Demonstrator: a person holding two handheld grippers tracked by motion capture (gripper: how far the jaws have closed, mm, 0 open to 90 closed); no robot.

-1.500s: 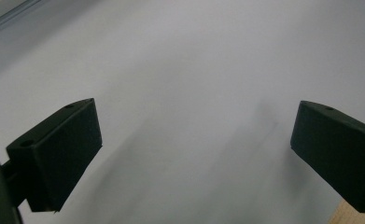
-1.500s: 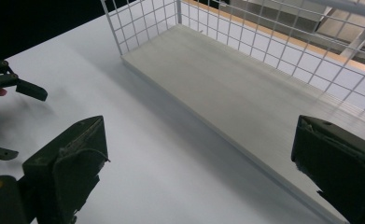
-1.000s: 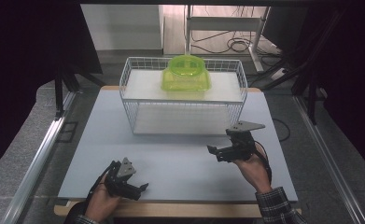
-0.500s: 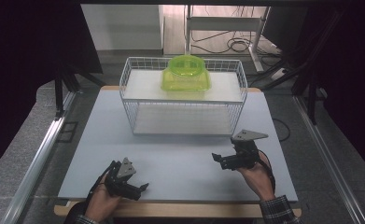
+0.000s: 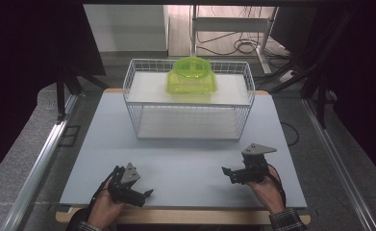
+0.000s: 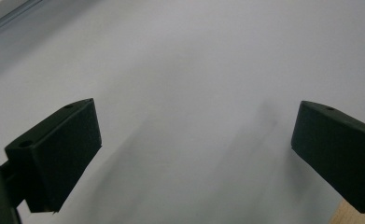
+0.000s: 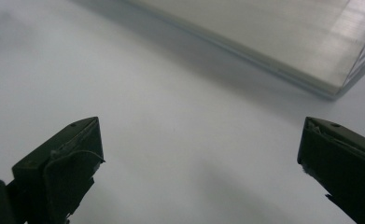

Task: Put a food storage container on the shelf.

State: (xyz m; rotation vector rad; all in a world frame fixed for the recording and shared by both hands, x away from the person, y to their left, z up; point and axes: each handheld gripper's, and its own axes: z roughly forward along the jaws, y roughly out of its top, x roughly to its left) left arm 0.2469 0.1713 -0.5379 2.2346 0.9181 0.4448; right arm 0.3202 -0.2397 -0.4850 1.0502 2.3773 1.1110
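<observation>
**Right gripper pulls back from the basket**

Over 1 second the right gripper (image 5: 230,172) has drawn back toward the person and the table's near edge, widening its gap from the wire basket (image 5: 188,103) ahead of its spread jaws.

— What sort of place is this?
— A lab: black curtains (image 5: 27,62) enclose the pale grey test table (image 5: 99,144), aluminium frame rails (image 5: 41,159) flank it, loose cables (image 5: 245,46) trail across the floor.
</observation>
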